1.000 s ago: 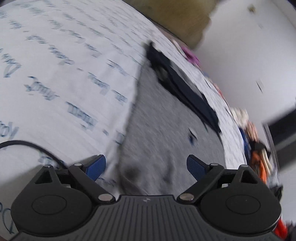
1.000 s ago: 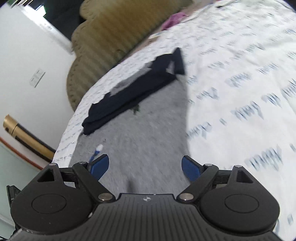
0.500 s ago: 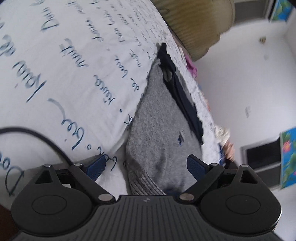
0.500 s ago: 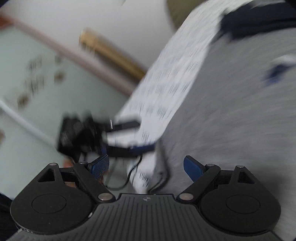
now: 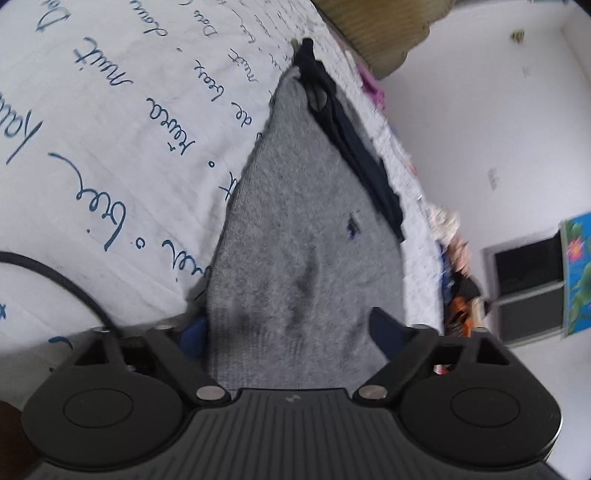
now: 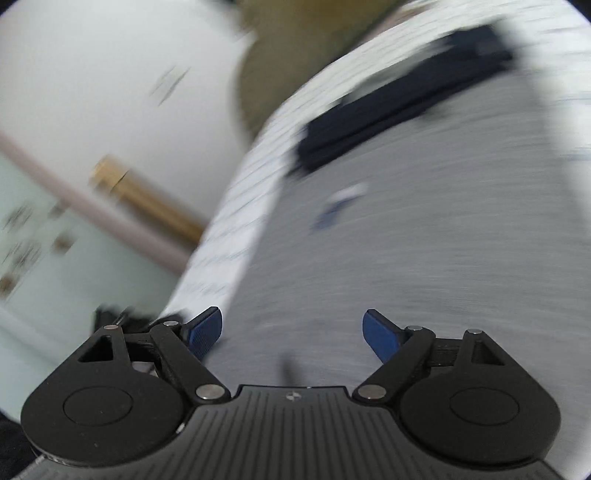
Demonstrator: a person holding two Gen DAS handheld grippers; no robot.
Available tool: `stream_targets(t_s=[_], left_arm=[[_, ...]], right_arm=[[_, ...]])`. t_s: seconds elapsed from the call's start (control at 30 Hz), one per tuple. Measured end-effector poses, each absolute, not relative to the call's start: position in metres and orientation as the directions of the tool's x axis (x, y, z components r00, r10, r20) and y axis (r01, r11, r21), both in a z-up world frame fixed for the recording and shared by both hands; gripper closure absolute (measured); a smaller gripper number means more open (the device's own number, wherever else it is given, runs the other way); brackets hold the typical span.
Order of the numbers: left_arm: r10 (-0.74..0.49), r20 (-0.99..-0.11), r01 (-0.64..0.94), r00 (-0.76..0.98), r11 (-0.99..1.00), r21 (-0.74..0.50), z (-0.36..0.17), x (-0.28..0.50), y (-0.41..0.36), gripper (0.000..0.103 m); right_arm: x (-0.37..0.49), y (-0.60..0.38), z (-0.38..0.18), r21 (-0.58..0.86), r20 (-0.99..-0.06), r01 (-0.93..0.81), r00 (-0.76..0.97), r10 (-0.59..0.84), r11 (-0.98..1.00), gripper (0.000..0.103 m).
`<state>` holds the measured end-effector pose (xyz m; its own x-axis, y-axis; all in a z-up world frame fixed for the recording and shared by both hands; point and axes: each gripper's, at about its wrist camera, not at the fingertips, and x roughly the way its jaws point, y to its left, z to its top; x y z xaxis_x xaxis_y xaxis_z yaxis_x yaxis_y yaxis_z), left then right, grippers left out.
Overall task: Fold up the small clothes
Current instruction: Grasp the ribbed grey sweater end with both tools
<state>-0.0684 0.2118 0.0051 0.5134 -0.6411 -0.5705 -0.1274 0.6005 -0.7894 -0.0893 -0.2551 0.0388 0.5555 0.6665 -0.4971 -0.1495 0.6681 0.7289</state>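
A grey knit garment (image 5: 303,229) lies flat on a white sheet with blue script (image 5: 110,129). It carries a small blue label (image 5: 351,225). A folded dark navy piece (image 5: 351,140) rests along its far edge. My left gripper (image 5: 288,330) straddles the ribbed near hem, its jaws closing. The left pad (image 5: 194,332) is partly hidden by the cloth's edge, and the pads still stand wide apart. My right gripper (image 6: 292,330) hovers over the grey garment (image 6: 424,258) near its left side, jaws narrowing slightly with cloth below them and nothing pinched. That view is blurred; the navy piece (image 6: 399,96) shows far off.
A black cable (image 5: 55,273) crosses the sheet at the left. An olive padded headboard (image 5: 369,26) stands beyond the bed. Pink cloth (image 5: 371,85) and a pile of clothes (image 5: 454,258) lie along the far side. The bed's edge (image 6: 221,236) drops to the floor at the left.
The left gripper has come down onto the grey hem and its jaws have narrowed around the edge. The right view has swung from the bed's edge back over the garment.
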Motion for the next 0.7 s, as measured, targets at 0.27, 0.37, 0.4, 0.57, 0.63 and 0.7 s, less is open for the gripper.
stream_targets(t_s=[0.27,0.37,0.4,0.57,0.63,0.7], left_arm=[[-0.688,-0.581,-0.081,0.435,0.613,-0.786,0.003,-0.07,0.196,0.039],[-0.702,-0.564,-0.091,0.434,0.589,-0.803,0.001,-0.071,0.195,0.039],[-0.692,-0.573,-0.094,0.439,0.598,-0.796,0.002,-0.071,0.193,0.044],[-0.673,-0.603,-0.123,0.429,0.618,-0.777,-0.005,-0.074,0.19,0.081],[-0.679,-0.591,-0.131,0.434,0.602,-0.788,-0.009,-0.075,0.192,0.081],[-0.682,-0.583,-0.14,0.441,0.589,-0.796,-0.011,-0.075,0.193,0.08]], right_arm=[[-0.142,-0.334,0.006,0.733,-0.603,0.113,0.564,0.564,0.671,0.039],[-0.138,-0.332,0.0,0.806,-0.543,0.102,0.519,0.66,0.583,0.037],[-0.137,-0.329,-0.001,0.818,-0.532,0.09,0.494,0.688,0.568,0.039],[-0.135,-0.309,-0.004,0.826,-0.533,0.059,0.41,0.74,0.561,0.058],[-0.141,-0.315,-0.005,0.843,-0.513,0.079,0.418,0.75,0.533,0.062],[-0.143,-0.318,-0.009,0.859,-0.492,0.095,0.426,0.759,0.504,0.063]])
